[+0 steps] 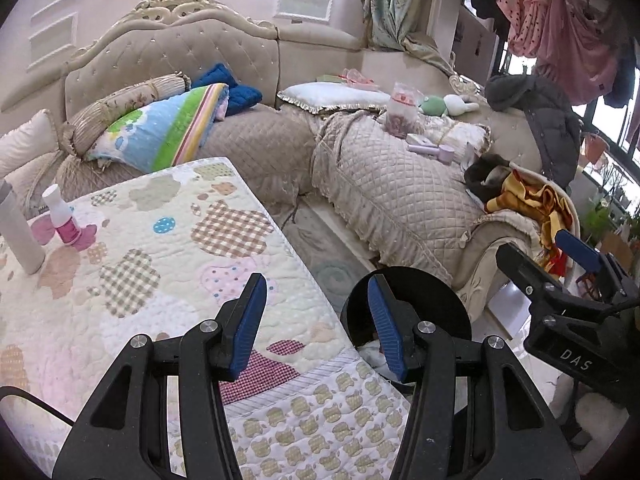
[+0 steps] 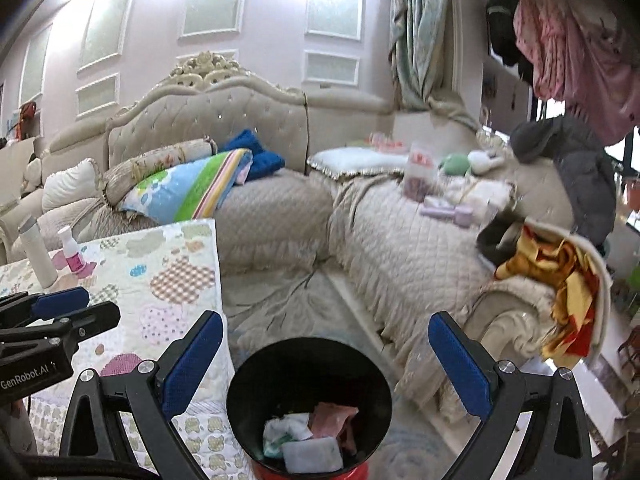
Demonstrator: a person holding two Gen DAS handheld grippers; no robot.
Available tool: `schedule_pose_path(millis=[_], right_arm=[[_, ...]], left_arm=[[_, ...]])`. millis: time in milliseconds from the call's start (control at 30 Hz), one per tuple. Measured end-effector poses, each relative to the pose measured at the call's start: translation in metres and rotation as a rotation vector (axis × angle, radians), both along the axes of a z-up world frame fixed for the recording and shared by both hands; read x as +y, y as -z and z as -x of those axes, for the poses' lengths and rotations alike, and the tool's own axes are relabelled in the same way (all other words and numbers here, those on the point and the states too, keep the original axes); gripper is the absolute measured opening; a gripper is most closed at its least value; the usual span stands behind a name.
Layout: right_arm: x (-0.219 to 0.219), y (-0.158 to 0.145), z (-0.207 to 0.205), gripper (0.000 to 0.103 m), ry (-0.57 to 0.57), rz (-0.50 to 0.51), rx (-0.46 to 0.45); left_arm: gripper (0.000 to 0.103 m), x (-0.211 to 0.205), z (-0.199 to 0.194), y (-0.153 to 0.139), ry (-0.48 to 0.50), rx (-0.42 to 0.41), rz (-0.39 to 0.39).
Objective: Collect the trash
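Trash, crumpled white and pink paper scraps [image 2: 308, 436], lies in the round black bin [image 2: 240, 392] just below the spread, empty right hand-held gripper [image 2: 326, 368]. Left hand-held gripper [image 1: 316, 326] also spread, empty. Drop step seems finished; next, seek remaining litter on the quilted patchwork desk [image 1: 160, 240].

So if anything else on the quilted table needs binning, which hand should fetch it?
Probably the left. Its tongs stand open and empty over the quilted table; the right tongs, also open and empty, hang over the bin beside the table, where crumpled trash lies.

The left hand-held gripper [image 1: 318, 322] hides most of the bin [image 1: 452, 312], perhaps holding paper.
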State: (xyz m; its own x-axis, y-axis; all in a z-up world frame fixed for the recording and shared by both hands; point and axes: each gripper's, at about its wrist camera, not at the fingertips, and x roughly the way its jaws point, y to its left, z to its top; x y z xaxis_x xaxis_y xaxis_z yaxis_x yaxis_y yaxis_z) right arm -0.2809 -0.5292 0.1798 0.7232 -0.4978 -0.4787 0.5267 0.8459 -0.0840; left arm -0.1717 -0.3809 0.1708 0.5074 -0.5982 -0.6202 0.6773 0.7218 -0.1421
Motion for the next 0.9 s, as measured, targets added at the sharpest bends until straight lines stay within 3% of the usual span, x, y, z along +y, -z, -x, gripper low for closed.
schedule_pose_path(millis=[333, 900], right_arm=[[0.006, -0.012, 0.01, 0.102, -0.005, -0.042, -0.067], [0.011, -0.018, 0.016, 0.102, 0.002, -0.042, -0.08]], left_arm=[[0.051, 0.012, 0.008, -0.009, -0.022, -0.058, 0.008], [0.051, 0.019, 0.017, -0.017, -0.027, -0.098, 0.044]])
